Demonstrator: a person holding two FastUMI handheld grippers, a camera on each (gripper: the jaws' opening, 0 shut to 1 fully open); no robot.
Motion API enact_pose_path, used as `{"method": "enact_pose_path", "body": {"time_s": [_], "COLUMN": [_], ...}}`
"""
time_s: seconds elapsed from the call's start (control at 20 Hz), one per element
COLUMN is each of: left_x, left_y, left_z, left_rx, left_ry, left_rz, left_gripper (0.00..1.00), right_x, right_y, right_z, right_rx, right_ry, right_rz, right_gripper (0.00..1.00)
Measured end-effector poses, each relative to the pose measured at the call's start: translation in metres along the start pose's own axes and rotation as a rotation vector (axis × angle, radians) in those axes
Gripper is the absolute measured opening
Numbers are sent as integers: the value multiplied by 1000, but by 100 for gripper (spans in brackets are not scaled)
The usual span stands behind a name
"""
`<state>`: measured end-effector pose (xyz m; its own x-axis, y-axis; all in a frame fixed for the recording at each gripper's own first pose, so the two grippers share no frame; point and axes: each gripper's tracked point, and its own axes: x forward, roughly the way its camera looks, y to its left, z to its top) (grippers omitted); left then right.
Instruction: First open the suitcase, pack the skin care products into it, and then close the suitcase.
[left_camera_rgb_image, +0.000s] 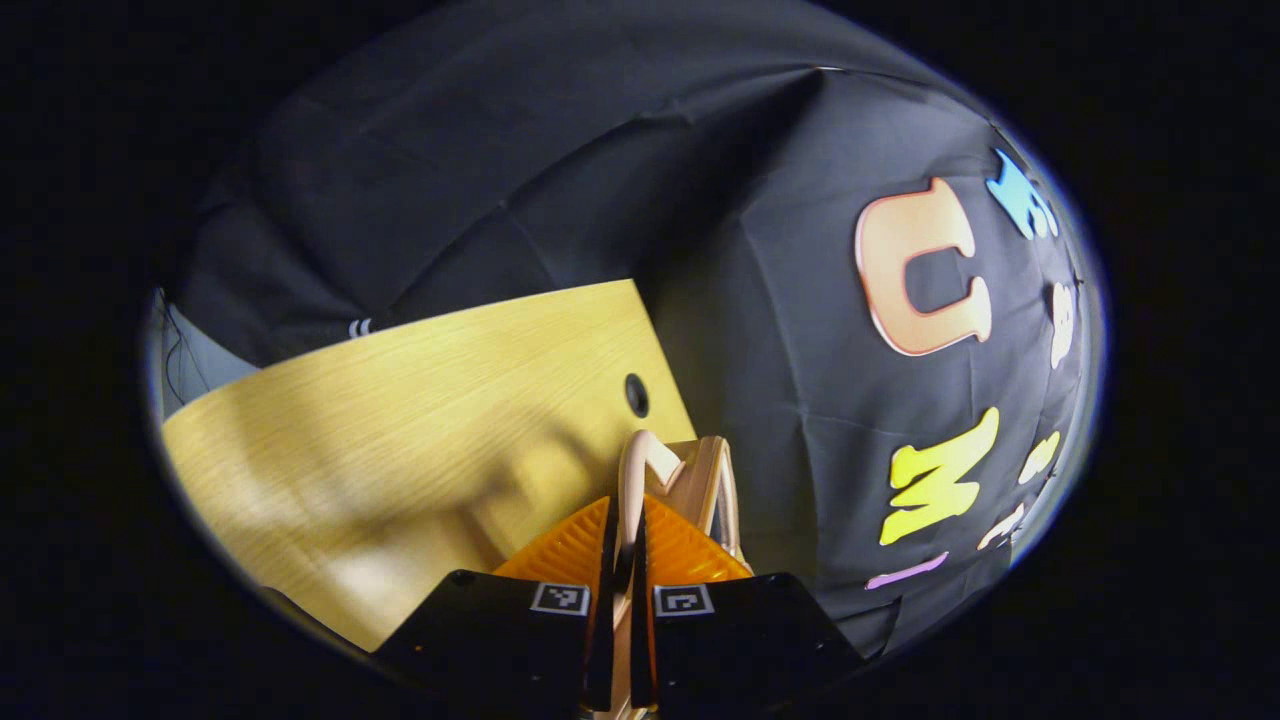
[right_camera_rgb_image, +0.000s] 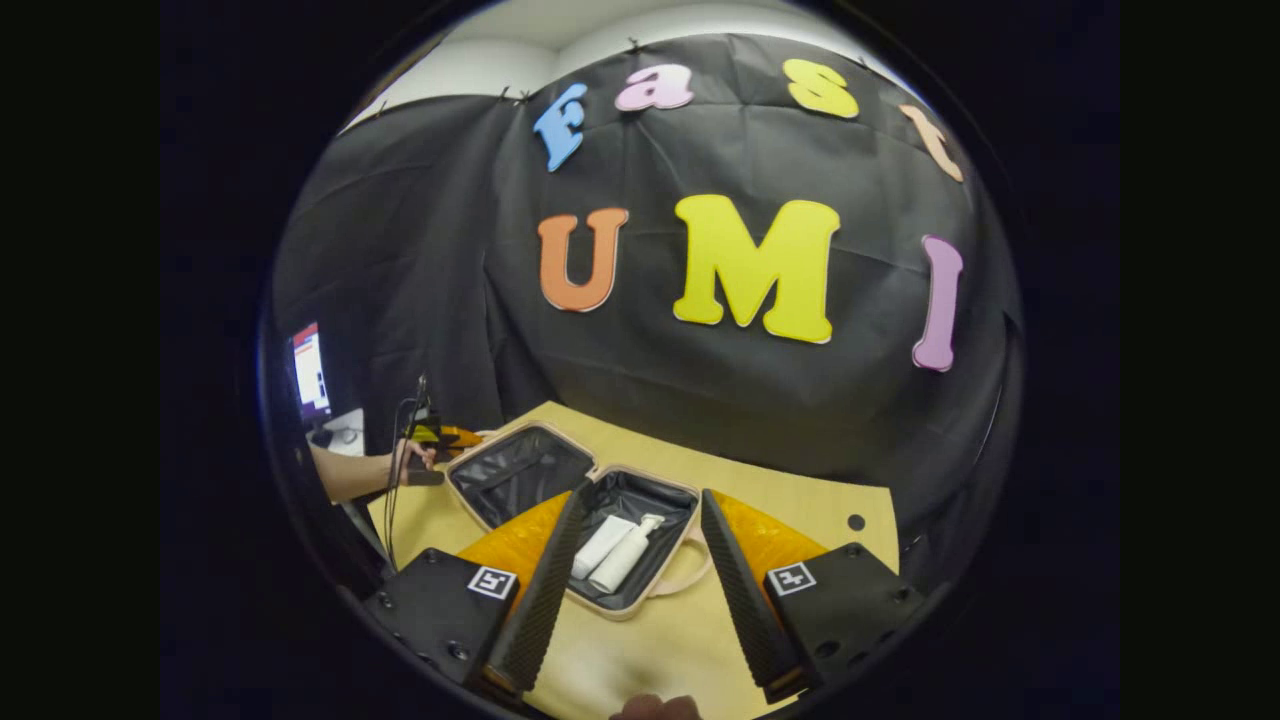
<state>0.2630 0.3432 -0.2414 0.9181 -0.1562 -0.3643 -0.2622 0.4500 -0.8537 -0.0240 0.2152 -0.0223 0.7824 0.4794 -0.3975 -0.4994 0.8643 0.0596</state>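
Observation:
The small suitcase (right_camera_rgb_image: 628, 607) lies open on the wooden table (right_camera_rgb_image: 800, 505), its dark lining showing. Its lid (right_camera_rgb_image: 520, 470) is raised at the left. Inside the base lie two white skin care products side by side: a tube (right_camera_rgb_image: 602, 545) and a pump bottle (right_camera_rgb_image: 628, 560). My right gripper (right_camera_rgb_image: 645, 497) hovers open just in front of the base, with nothing between its fingers. The left gripper (right_camera_rgb_image: 447, 437), held by a hand (right_camera_rgb_image: 405, 462), is at the lid's far corner. In the left gripper view my left gripper (left_camera_rgb_image: 625, 510) is shut on the lid's pale rim (left_camera_rgb_image: 665, 470).
A cable hole (right_camera_rgb_image: 855, 522) is in the table near its right back corner, and the same hole (left_camera_rgb_image: 636, 395) shows beyond the left fingers. A lit monitor (right_camera_rgb_image: 308, 370) stands off the table's left side. Black cloth walls close in behind the table.

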Motion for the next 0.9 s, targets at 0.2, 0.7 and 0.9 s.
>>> {"method": "enact_pose_path", "body": {"time_s": [0.2,0.7,0.9], "left_x": [-25,-55,-43], "left_y": [-86,-259,-283], "left_z": [-2,-133,-196], "left_rx": [175,567,693], "left_ry": [-26,-157,-186], "left_rz": [-63,-122,-88], "left_gripper": [23,14,14], "right_x": [-27,-102,-122], "right_y": [-30,-128,-151], "right_z": [2,32,28], "right_rx": [60,63,22], "right_ry": [-62,-306,-316], "right_rz": [-36,-302,-353], "right_gripper": [73,79,79]}}
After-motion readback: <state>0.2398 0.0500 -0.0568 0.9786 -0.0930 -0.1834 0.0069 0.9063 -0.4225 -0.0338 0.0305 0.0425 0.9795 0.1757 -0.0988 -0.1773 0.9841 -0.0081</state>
